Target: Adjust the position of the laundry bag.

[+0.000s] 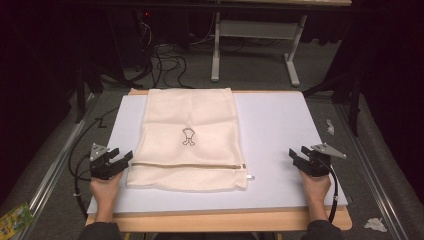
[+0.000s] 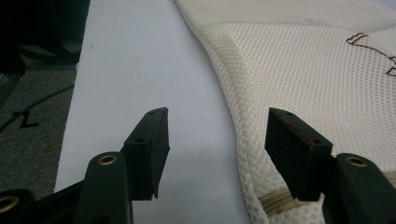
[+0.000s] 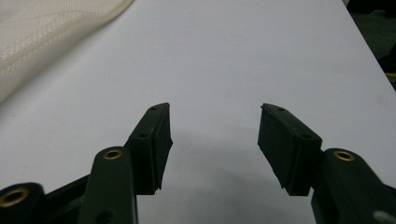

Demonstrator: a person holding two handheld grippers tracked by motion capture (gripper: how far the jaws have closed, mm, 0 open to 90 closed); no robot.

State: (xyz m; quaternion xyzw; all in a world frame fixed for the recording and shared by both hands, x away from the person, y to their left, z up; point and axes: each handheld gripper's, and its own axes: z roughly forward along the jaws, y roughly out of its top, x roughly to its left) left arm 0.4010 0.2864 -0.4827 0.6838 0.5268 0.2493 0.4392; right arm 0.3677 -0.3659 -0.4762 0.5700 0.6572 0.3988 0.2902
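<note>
1. Cream mesh laundry bag [image 1: 189,140] flat on the white board [image 1: 280,130], left of centre, far edge reaching the board's back edge.
2. Zipper [image 1: 190,166] across the bag near its front end, pull tab [image 1: 249,177] at the right corner; small dark printed figure [image 1: 188,136] near the middle.
3. Left gripper [image 1: 121,159] at the bag's front-left corner, jaws spread wide, nothing between them; in the left gripper view [image 2: 217,140] one jaw over bare board, the other over the mesh edge beside the zipper end [image 2: 273,201].
4. Right gripper [image 1: 297,155] near the board's right edge, well apart from the bag, jaws likewise apart and empty; bare board under them in the right gripper view [image 3: 215,135], bag's corner [image 3: 42,37] far upper left.
5. Board on a wooden tabletop [image 1: 220,220]; cables [image 1: 165,62] on the floor beyond.
</note>
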